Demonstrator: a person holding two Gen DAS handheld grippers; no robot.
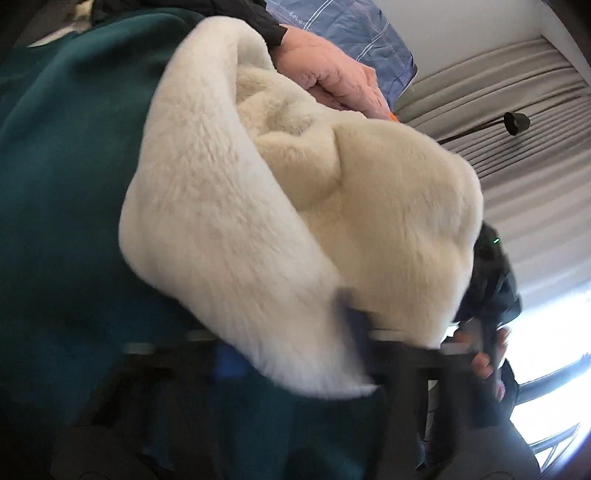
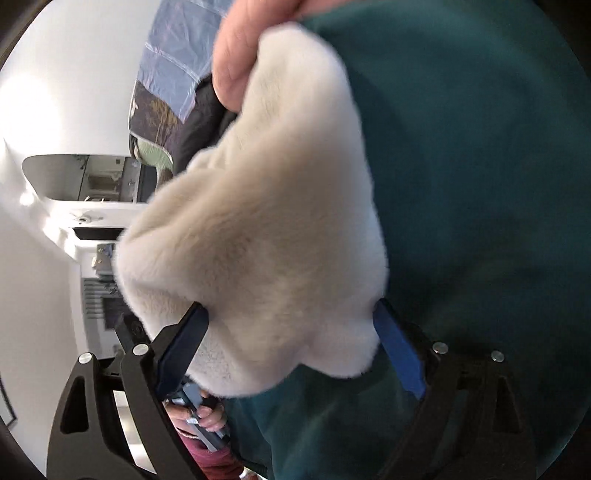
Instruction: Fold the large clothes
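A big teal garment [image 1: 62,177] with a cream fleece lining [image 1: 236,206] fills both views. In the left wrist view my left gripper [image 1: 288,339] is blurred at the bottom, its blue pads [image 1: 347,314] closed in on the fleece hem, which drapes over the jaws. In the right wrist view my right gripper [image 2: 291,347] stands open, and a thick fold of the fleece lining [image 2: 266,229] bulges between its blue pads [image 2: 399,354]. The teal garment [image 2: 480,184] lies to the right of that fold. How hard either pad presses is hidden by the pile.
A pink quilted garment [image 1: 332,81], a black one [image 1: 221,7] and blue bedding [image 1: 354,26] lie beyond the fleece. Pleated curtains [image 1: 517,192] and a black lamp [image 1: 517,122] stand at the right. A person's hand [image 2: 199,413] holds the other gripper's handle.
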